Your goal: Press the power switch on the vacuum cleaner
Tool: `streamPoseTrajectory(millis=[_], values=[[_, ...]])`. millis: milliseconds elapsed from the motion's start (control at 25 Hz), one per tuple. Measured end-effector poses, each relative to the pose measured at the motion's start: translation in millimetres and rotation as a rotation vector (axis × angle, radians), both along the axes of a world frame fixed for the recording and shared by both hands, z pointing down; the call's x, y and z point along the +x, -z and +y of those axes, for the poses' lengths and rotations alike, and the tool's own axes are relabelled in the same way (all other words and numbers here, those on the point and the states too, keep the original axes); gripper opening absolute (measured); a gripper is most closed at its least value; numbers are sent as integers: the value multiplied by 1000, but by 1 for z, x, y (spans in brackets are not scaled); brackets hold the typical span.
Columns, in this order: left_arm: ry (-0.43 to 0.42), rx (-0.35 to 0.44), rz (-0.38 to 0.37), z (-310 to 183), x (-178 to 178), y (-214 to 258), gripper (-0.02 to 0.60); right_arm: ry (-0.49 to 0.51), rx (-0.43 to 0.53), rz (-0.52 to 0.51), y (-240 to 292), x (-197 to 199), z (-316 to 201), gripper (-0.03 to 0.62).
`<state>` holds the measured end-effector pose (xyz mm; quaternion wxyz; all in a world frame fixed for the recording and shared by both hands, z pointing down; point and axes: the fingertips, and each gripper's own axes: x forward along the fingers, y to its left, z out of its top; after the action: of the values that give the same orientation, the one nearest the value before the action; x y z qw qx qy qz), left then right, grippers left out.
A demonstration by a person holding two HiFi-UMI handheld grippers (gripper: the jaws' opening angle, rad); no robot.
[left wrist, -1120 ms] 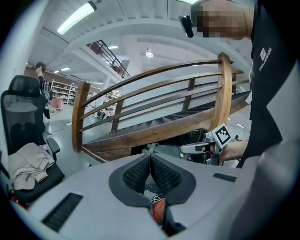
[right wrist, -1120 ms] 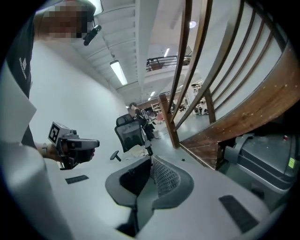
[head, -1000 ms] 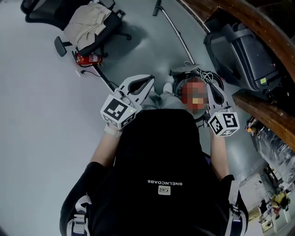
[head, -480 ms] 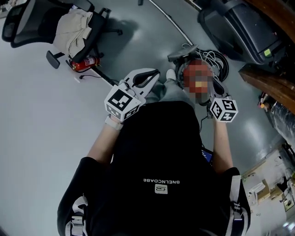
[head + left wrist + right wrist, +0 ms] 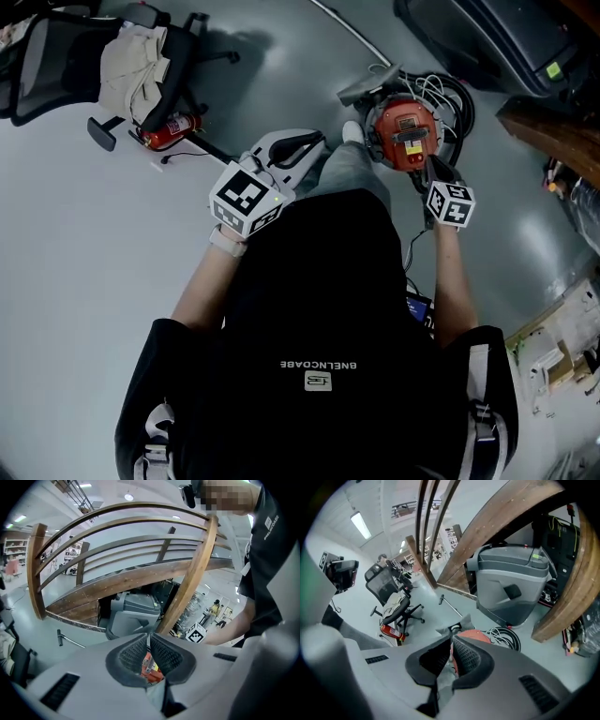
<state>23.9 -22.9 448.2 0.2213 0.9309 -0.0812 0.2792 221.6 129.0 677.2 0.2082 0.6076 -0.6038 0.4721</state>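
Observation:
The red vacuum cleaner (image 5: 405, 134) sits on the grey floor, ringed by a coiled cable (image 5: 450, 103). In the head view my right gripper (image 5: 424, 171) points at its near side, just short of the red lid, with its marker cube (image 5: 450, 203) behind it. Its jaws are shut and empty, and the red vacuum cleaner (image 5: 476, 636) shows just beyond the tips of the right gripper (image 5: 451, 641). My left gripper (image 5: 317, 142) hovers to the left over the person's leg. The left gripper (image 5: 149, 637) is shut too, with the vacuum cleaner (image 5: 151, 670) showing below its tips.
An office chair (image 5: 122, 56) with cloth on it and a fire extinguisher (image 5: 173, 129) stand at the far left. A metal wand (image 5: 352, 33) lies beyond the vacuum. A large grey machine (image 5: 513, 588) sits under a curved wooden railing (image 5: 520, 522) at the right.
The head view has swung, so the vacuum now sits higher in the frame and shows plainly. Both grippers stay shut, and the right one keeps close to the vacuum's near side.

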Motion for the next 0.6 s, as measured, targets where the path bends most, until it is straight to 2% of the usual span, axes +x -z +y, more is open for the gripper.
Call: streamPoseTrajectory(millis=[320, 600], values=[[-82, -19, -11, 13, 7, -48, 16, -5, -136, 30, -104, -3, 43, 35], [-141, -31, -28, 16, 12, -101, 17, -39, -219, 6, -190, -12, 68, 35]])
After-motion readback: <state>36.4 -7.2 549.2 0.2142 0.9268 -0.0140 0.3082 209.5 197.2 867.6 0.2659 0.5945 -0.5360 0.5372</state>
